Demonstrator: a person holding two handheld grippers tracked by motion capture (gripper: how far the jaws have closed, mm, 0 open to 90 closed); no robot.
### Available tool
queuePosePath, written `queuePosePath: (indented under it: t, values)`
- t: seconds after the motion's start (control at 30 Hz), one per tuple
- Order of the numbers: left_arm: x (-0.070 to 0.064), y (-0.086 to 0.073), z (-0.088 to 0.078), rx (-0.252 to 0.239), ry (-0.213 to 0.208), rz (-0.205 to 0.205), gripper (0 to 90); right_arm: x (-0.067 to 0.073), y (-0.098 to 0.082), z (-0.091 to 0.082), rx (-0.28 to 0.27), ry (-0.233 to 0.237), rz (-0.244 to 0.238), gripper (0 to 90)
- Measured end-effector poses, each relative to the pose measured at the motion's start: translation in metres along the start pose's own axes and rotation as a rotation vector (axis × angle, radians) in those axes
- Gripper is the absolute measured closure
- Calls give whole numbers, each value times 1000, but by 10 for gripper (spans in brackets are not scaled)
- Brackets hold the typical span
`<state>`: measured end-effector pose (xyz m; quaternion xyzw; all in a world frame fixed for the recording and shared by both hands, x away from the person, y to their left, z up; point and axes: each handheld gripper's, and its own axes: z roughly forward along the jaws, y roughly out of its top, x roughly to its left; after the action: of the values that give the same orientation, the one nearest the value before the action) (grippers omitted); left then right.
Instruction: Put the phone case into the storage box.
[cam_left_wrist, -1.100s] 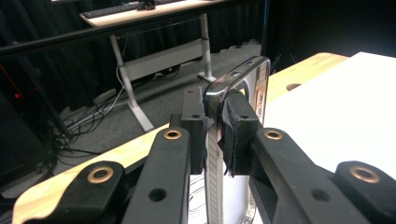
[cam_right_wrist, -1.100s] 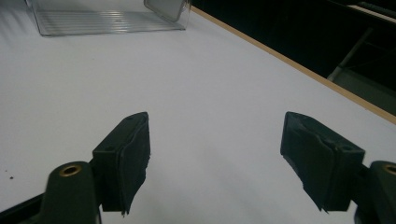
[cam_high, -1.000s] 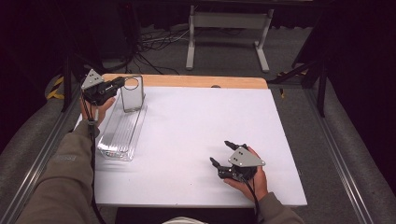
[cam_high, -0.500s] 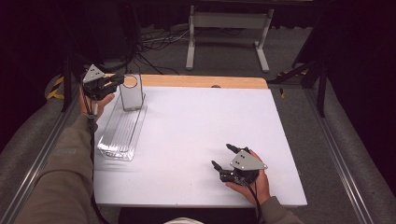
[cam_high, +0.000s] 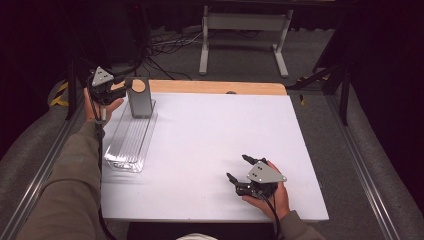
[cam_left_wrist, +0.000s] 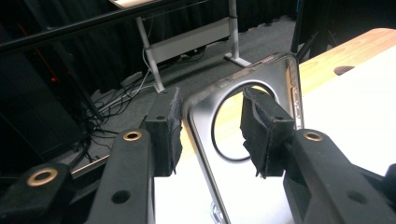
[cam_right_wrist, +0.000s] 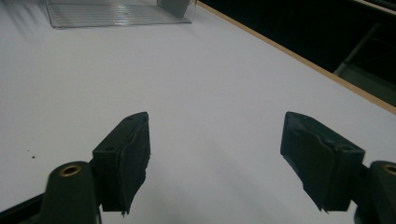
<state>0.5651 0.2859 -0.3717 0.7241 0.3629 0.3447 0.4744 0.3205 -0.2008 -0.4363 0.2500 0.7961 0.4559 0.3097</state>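
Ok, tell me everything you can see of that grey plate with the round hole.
The grey plate looks like brushed metal, with rounded corners and a round hole near its top. It stands upright at the far end of the clear ribbed tray. The left tongs straddle its top edge; their jaws have just been opening and the pads seem apart from it.

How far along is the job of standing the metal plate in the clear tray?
Looks done: the metal plate stands upright at the far end of the clear tray. In hand: the left gripper has just been opening, its pads off the plate, which is between the jaws. Left: drawing that gripper away. The right gripper rests open on the white table, empty.
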Motion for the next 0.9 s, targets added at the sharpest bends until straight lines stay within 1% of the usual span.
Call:
queuePosePath:
  t: [0.03,0.1,0.17,0.3,0.37,0.4,0.43,0.47,0.53,0.63,0.73,0.8,0.9]
  values:
    - [0,1,-1,0,-6,2,565,0,0,0,-1,1,-2,250]
    - [-1,2,-2,8,-1,16,552,0,1,0,-5,2,-7,250]
    - [-1,2,-4,2,-9,3,545,0,1,-1,-5,1,-7,250]
    - [-1,4,-10,-2,-4,1,526,1,2,-2,-10,0,-10,250]
    - [-2,5,-13,-8,4,-5,490,1,3,-2,-14,2,-11,250]
    - [-1,5,-14,-10,3,0,486,1,3,-2,-15,3,-12,250]
    - [-2,5,-16,-18,3,-9,482,0,3,-2,-16,3,-12,250]
    - [-2,5,-17,-16,4,-2,466,0,4,-2,-18,3,-15,250]
    - [-4,5,-19,-10,9,3,448,0,4,-2,-24,1,-12,250]
    - [-7,5,-23,-11,17,11,397,0,6,-2,-33,6,-14,250]
    - [-12,5,-28,-27,27,10,366,1,6,-1,-33,13,-20,249]
    - [-15,5,-33,-35,33,22,352,1,6,0,-30,18,-26,249]
    - [-17,4,-36,-45,34,23,331,1,6,0,-31,22,-27,249]
